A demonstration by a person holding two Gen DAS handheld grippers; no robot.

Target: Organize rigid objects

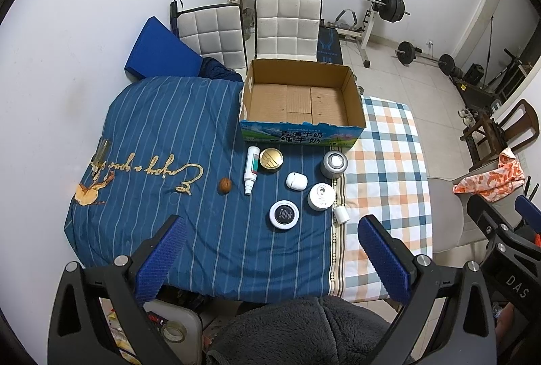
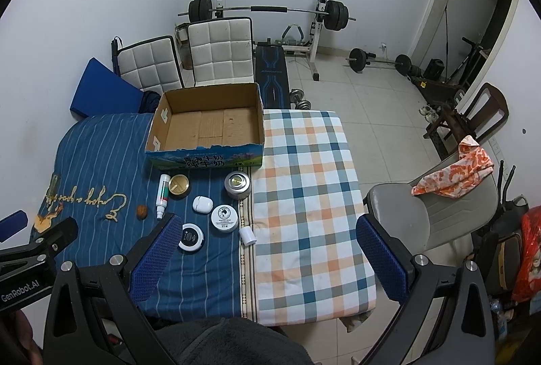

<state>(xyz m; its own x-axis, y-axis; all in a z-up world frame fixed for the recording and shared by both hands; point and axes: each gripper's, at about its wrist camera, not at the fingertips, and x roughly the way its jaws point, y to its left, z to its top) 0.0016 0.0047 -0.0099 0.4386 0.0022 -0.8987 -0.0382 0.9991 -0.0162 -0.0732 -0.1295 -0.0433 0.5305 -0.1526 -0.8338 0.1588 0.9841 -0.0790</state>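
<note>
Both grippers, left (image 1: 270, 258) and right (image 2: 267, 256), are hanging wide apart and empty above the near table edge. Jars, a spray bottle (image 1: 251, 169) lying lengthwise away from me and a walnut (image 1: 225, 185) are sitting ahead, before the empty cardboard box (image 1: 301, 101). Black-lidded jar (image 2: 191, 237) is lying nearest, just beside my right gripper's left finger.

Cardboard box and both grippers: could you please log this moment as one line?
left gripper: open, holding nothing | right gripper: open, holding nothing | cardboard box: empty | small items: all outside box
</note>
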